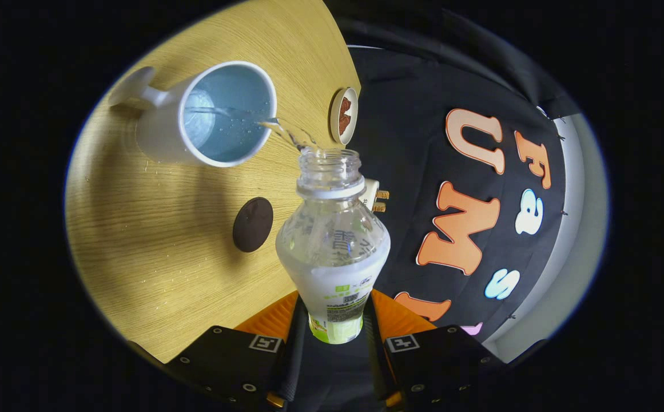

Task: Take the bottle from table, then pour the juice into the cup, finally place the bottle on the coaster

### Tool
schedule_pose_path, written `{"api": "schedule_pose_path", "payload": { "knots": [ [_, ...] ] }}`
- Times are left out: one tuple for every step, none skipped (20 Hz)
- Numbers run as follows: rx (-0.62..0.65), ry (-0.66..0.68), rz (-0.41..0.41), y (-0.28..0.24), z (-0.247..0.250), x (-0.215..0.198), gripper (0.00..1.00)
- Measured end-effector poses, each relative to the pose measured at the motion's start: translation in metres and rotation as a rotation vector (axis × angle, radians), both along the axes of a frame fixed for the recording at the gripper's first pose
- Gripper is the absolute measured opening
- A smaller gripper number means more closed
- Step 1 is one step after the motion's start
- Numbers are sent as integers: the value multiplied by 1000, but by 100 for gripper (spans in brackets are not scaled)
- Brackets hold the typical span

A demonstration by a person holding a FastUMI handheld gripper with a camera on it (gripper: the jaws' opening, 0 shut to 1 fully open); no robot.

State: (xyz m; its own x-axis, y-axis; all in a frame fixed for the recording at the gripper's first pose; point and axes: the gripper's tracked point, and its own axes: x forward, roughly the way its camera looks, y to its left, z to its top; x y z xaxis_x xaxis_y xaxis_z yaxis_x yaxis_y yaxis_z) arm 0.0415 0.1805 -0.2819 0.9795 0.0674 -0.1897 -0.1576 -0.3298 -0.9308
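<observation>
Pouring from the tipped bottle [333, 240], clear juice [286, 133] is sent into the white cup [194, 123]; the bottle is squeezed between the gripper [334, 335] fingers.

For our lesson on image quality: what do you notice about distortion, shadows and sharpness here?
Gripper view: fisheye bends the table edge; the cup casts a soft shadow on the wood; the bottle held in the gripper looks sharp; the pouring stream blurs slightly.

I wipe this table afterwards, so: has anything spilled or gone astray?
Yes. Small drops dot the table beside the cup and nearer the gripper, which is shut on the tilted bottle. The stream itself lands in the cup. The coaster looks dry.
</observation>
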Motion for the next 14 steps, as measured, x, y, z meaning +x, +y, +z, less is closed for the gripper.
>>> {"api": "schedule_pose_path", "payload": {
  "knots": [
    [-4,0,1,0,0,0,52],
    [-9,-2,-1,-1,0,1,52],
    [-16,-3,-2,-2,0,1,52],
    [-18,-4,0,-1,-1,2,52],
    [-20,-3,-3,-2,-1,2,52],
    [-22,-2,-5,-4,-1,3,52],
    [-23,-1,-6,-4,0,3,52],
    [-25,-1,-9,-5,0,2,52],
    [-24,-1,-11,-6,0,3,52],
    [-24,-1,-12,-7,1,4,52],
    [-27,-3,-13,-6,0,4,52],
    [-30,-5,-13,-7,1,5,52],
    [-32,-5,-13,-6,2,4,52],
    [-33,-6,-12,-6,2,4,52]
  ]
}}
